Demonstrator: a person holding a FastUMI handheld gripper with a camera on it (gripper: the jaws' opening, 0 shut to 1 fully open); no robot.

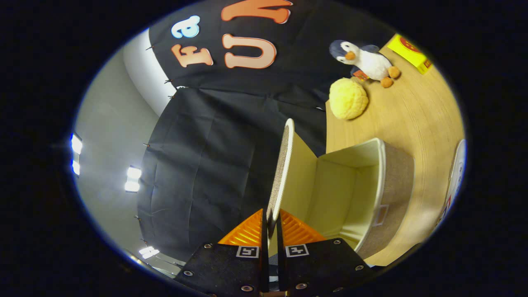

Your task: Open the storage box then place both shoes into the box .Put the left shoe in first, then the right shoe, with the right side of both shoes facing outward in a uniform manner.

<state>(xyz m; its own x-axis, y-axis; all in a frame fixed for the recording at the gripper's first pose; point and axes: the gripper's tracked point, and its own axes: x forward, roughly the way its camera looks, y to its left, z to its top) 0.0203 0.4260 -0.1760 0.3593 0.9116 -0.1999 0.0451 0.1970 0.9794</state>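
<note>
The storage box (395,185) has a brown fabric outside and a cream inside, and it stands on the wooden table. Its hinged lid (284,165) is swung up and stands on edge, so the inside shows with nothing in it. My gripper (270,219) is shut on the lid's free edge, one finger on each face. Beyond the box, part of a white shoe (455,177) lies on the table. The whole view is rolled sideways.
A yellow fuzzy ball (348,99), a penguin plush (365,61) and a small yellow carton (410,53) sit on the wooden table (416,119) behind the box. Black cloth walls stand close behind the lid. Ceiling lights (132,179) show off to one side.
</note>
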